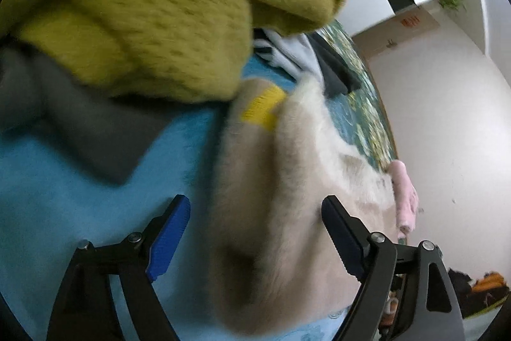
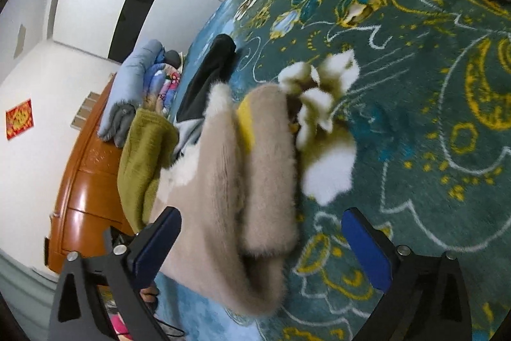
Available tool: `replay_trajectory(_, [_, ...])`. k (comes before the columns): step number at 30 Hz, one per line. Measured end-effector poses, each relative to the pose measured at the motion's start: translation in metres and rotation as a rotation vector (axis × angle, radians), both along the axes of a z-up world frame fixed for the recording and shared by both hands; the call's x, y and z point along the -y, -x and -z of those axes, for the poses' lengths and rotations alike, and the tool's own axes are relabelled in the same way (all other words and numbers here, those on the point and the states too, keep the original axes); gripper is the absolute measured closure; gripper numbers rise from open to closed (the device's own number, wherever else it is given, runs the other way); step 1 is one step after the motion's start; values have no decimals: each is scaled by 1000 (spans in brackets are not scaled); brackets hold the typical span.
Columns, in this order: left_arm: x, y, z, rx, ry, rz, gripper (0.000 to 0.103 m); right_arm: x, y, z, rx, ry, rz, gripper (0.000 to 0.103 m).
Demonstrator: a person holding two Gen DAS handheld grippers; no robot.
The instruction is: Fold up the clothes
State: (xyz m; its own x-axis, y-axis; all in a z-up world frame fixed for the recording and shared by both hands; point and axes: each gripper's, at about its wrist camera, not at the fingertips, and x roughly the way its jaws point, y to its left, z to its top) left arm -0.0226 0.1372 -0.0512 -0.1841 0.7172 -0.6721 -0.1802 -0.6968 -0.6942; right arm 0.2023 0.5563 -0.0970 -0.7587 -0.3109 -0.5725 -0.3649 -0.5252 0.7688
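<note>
A fuzzy beige garment (image 1: 281, 213) with white patches and a yellow mark lies bunched on the bed. My left gripper (image 1: 255, 238) is open, its blue-padded fingers on either side of the garment's near fold, not closed on it. In the right wrist view the same beige garment (image 2: 242, 181) lies folded over on the teal floral blanket (image 2: 431, 85). My right gripper (image 2: 262, 245) is open, with the garment's near edge between its fingers.
An olive-green fuzzy garment (image 1: 143, 21) and a grey cloth (image 1: 80, 123) lie on a light blue sheet (image 1: 48, 197). A black garment (image 2: 210, 75), a pale blue quilt (image 2: 127, 85) and a wooden bed frame (image 2: 86, 190) are at the left. A pink cloth (image 1: 405, 194) lies at the bed edge.
</note>
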Motion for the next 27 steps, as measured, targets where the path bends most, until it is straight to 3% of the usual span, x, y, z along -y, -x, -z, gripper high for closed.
replay_trajectory(7, [-23,17,4,29,-3,62,15,-8,29,0,-11,32,-20,3])
replay_trajectory(9, [-24,18,4,32,1,69,15,-6,37,3,-18,54,-36,13])
replay_trajectory(13, [-18,15,4,45,-13,60,15,10,52,6,6,32,-94,21])
replay_trajectory(16, [-12,12,6,59,-37,52,16,21,49,7,15,4,-115,31])
replay_trajectory(19, [-10,6,5,43,-34,54,18,21,37,15,-2,49,-98,42])
replay_trajectory(23, [-12,2,3,28,10,42,26,19,43,18,7,77,-89,44])
replay_trajectory(27, [-11,-2,-5,16,38,17,50,17,54,18,16,76,-88,47])
